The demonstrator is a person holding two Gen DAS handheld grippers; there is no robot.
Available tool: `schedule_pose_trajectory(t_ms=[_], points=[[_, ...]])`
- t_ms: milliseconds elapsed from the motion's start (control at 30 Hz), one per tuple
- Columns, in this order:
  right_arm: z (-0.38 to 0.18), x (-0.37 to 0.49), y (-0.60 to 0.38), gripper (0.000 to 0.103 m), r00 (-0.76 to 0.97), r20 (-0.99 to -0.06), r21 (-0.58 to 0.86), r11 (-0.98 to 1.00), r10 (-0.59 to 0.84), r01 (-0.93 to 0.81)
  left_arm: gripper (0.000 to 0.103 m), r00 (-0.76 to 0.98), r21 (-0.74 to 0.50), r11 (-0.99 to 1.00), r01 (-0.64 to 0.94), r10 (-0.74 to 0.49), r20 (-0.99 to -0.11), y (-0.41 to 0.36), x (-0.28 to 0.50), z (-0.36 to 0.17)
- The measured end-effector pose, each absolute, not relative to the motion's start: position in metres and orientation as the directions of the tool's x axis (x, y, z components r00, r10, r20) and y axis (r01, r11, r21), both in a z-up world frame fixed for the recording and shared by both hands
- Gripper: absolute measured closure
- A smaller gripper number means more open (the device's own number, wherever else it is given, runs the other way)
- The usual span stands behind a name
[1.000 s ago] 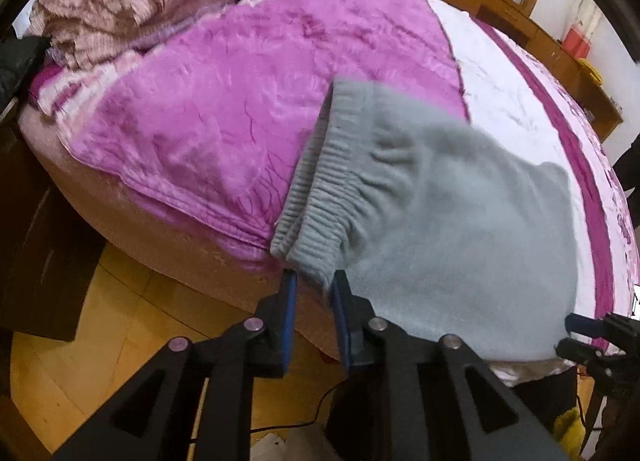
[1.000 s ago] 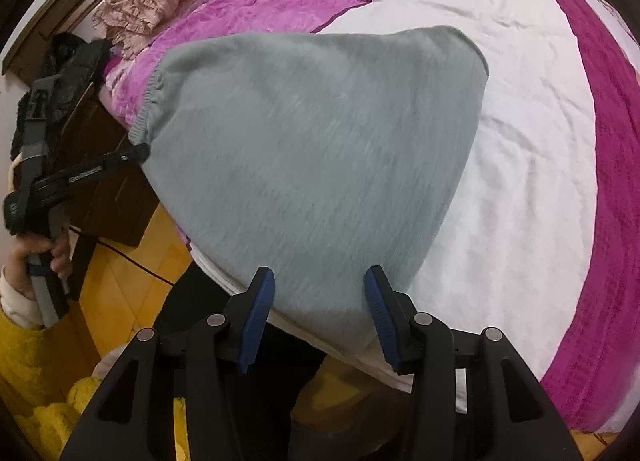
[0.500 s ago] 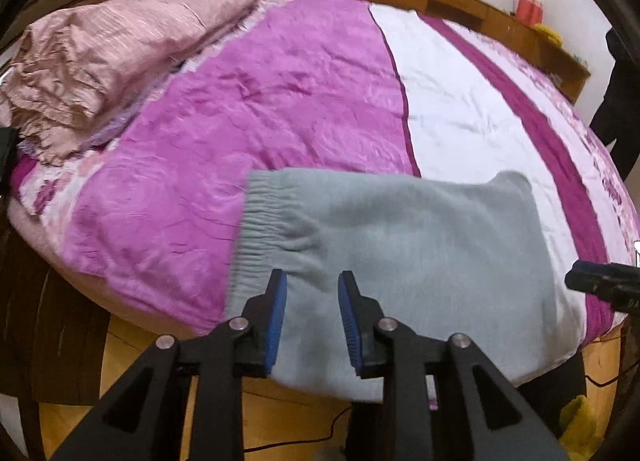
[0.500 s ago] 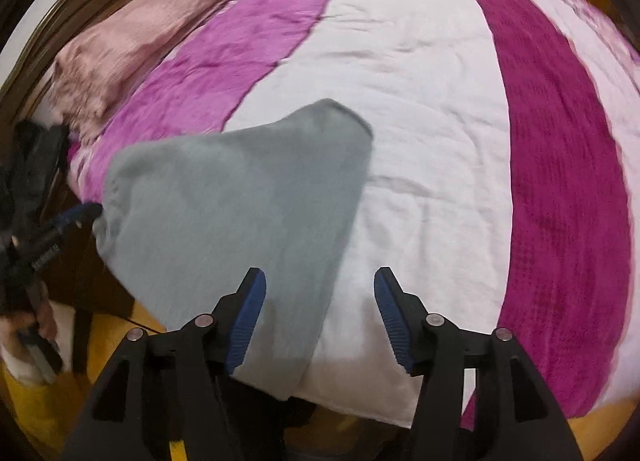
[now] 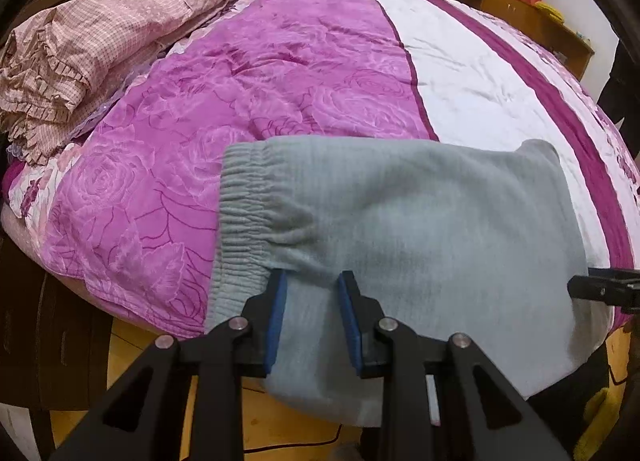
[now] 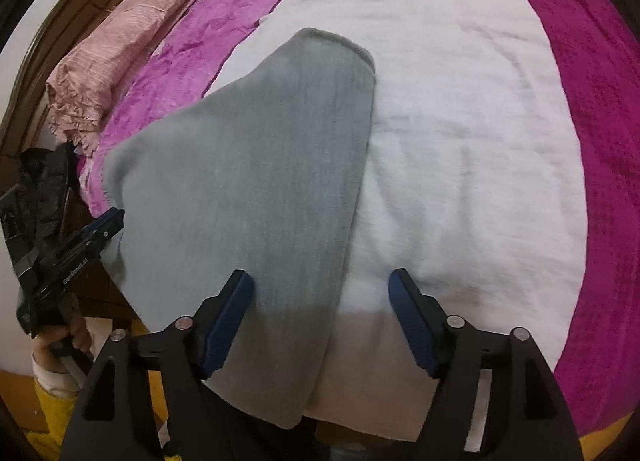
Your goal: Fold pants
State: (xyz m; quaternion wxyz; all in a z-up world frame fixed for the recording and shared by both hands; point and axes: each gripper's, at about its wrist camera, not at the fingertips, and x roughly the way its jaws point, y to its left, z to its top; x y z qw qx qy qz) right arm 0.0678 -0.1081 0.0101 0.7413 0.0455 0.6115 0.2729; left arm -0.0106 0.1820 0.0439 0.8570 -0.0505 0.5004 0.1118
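Observation:
The grey pants (image 5: 420,221) lie folded flat on the bed, their near edge hanging over the side. The elastic waistband (image 5: 248,213) faces left. My left gripper (image 5: 312,279) hovers over the cloth beside the waistband, its jaws a little apart and its pads off the fabric. In the right wrist view the pants (image 6: 260,165) stretch away from me. My right gripper (image 6: 320,277) is opening wide; the pants' right edge lies below the gap, not pinched. The left gripper (image 6: 106,223) shows at the pants' left corner, the right gripper (image 5: 600,287) at the left wrist view's right edge.
A purple and white blanket (image 5: 280,81) covers the bed. A crumpled pink checked quilt (image 5: 100,41) is heaped at the far left. Wooden floor (image 5: 132,341) and a dark cabinet (image 5: 40,341) lie below the bed's edge. A hand (image 6: 76,337) in a yellow sleeve holds the left tool.
The pants, held up and slanted before, now lie flat on the bed. Both grippers have let go of the cloth, and the right jaws have spread much wider.

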Motion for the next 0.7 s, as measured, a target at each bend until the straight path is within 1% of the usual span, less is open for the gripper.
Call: schedule_pose_trajectory(t_ms=[67, 167, 300, 333, 367, 400, 533, 600, 667, 700], points=[[0.008, 0.065, -0.107, 0.027, 0.106, -0.872, 0.414, 0.835, 0.478, -0.362, 0.075, 0.477, 0.02, 0.969, -0.247, 0.14, -0.868, 0.183, -0.01, 0.044], [0.008, 0.061, -0.103, 0.023, 0.117, -0.87, 0.402, 0.826, 0.479, -0.396, 0.075, 0.483, 0.015, 0.968, -0.25, 0.138, -0.865, 0.183, -0.011, 0.043], [0.013, 0.061, -0.098, 0.024, 0.125, -0.869, 0.4, 0.829, 0.478, -0.39, 0.075, 0.485, 0.015, 0.967, -0.253, 0.141, -0.863, 0.183, -0.011, 0.044], [0.016, 0.061, -0.097, 0.028, 0.121, -0.86, 0.419, 0.821, 0.496, -0.389, 0.075, 0.484, 0.018, 0.967, -0.253, 0.143, -0.863, 0.182, -0.011, 0.044], [0.018, 0.062, -0.096, 0.037, 0.115, -0.847, 0.441, 0.807, 0.519, -0.392, 0.075, 0.484, 0.018, 0.967, -0.252, 0.143, -0.863, 0.182, -0.011, 0.044], [0.019, 0.062, -0.094, 0.04, 0.105, -0.836, 0.462, 0.794, 0.538, -0.395, 0.075, 0.485, 0.015, 0.968, -0.252, 0.14, -0.863, 0.183, -0.012, 0.044], [0.011, 0.065, -0.091, 0.044, 0.103, -0.833, 0.469, 0.791, 0.544, -0.393, 0.075, 0.486, 0.01, 0.968, -0.252, 0.136, -0.863, 0.183, -0.011, 0.044], [0.009, 0.066, -0.094, 0.048, 0.109, -0.82, 0.487, 0.786, 0.561, -0.381, 0.075, 0.486, 0.01, 0.968, -0.252, 0.135, -0.864, 0.183, -0.011, 0.044], [0.009, 0.069, -0.1, 0.06, 0.109, -0.816, 0.503, 0.79, 0.568, -0.35, 0.075, 0.483, 0.014, 0.968, -0.251, 0.138, -0.864, 0.183, -0.011, 0.044], [0.009, 0.07, -0.101, 0.063, 0.108, -0.814, 0.511, 0.791, 0.571, -0.337, 0.075, 0.481, 0.018, 0.968, -0.25, 0.141, -0.866, 0.183, -0.011, 0.044]])
